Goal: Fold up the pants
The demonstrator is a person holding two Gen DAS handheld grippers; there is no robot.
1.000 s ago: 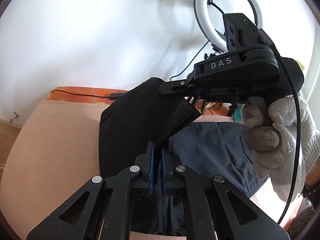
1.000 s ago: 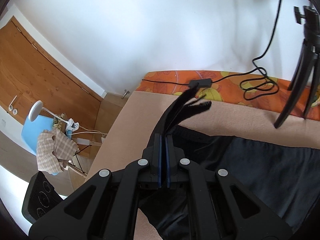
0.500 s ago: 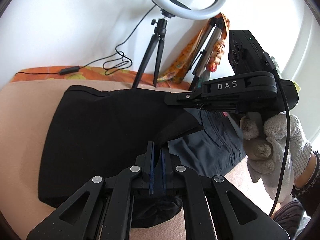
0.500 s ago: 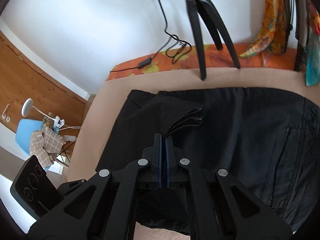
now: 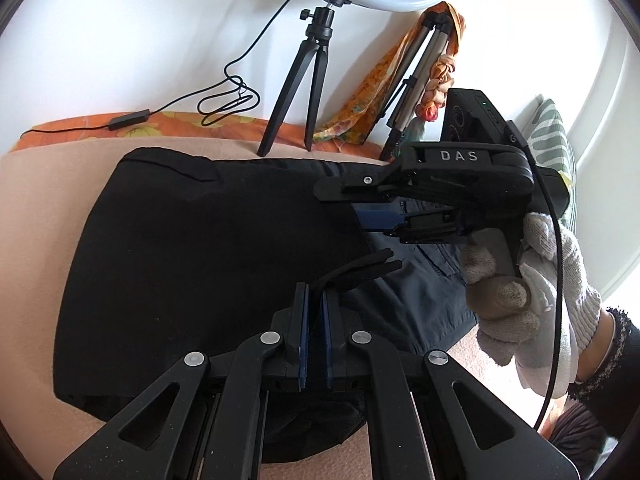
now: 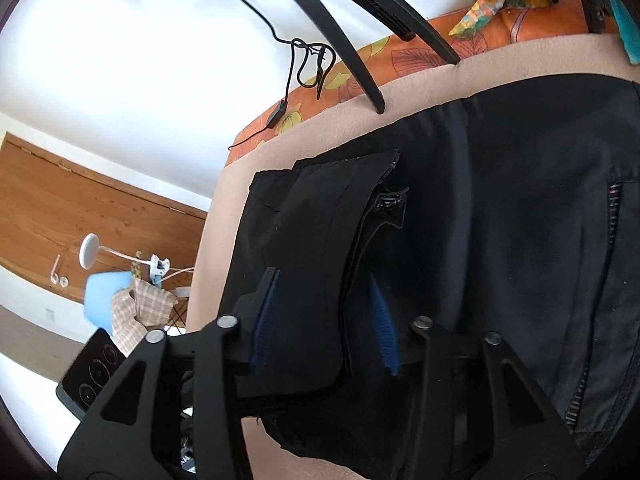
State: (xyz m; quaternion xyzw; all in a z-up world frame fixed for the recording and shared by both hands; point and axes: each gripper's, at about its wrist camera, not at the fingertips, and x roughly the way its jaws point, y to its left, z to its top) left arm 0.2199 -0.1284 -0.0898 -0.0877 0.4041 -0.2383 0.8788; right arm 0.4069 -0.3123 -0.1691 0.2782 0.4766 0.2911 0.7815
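Note:
Black pants (image 5: 208,256) lie folded over on the beige blanket (image 5: 36,216). In the left wrist view my left gripper (image 5: 314,300) is shut on the pants' near hem edge (image 5: 360,270). My right gripper (image 5: 376,216), held in a white-gloved hand (image 5: 532,292), hovers over the pants' far right part. In the right wrist view my right gripper (image 6: 324,292) is open, with a fold of the pants (image 6: 332,240) lying loose between its blue pads (image 6: 266,316). The pants (image 6: 500,220) spread flat beyond it.
A ring light on a black tripod (image 5: 308,80) stands at the blanket's far edge, with a cable (image 5: 224,100) on the orange cover (image 5: 80,128). A second tripod with scarves (image 5: 416,80) stands to its right. A wooden door (image 6: 80,204) and a chair (image 6: 108,304) are left.
My right gripper has opened and let go of the fold it carried over the pants. My left gripper stays shut on the hem and has come lower over the pants.

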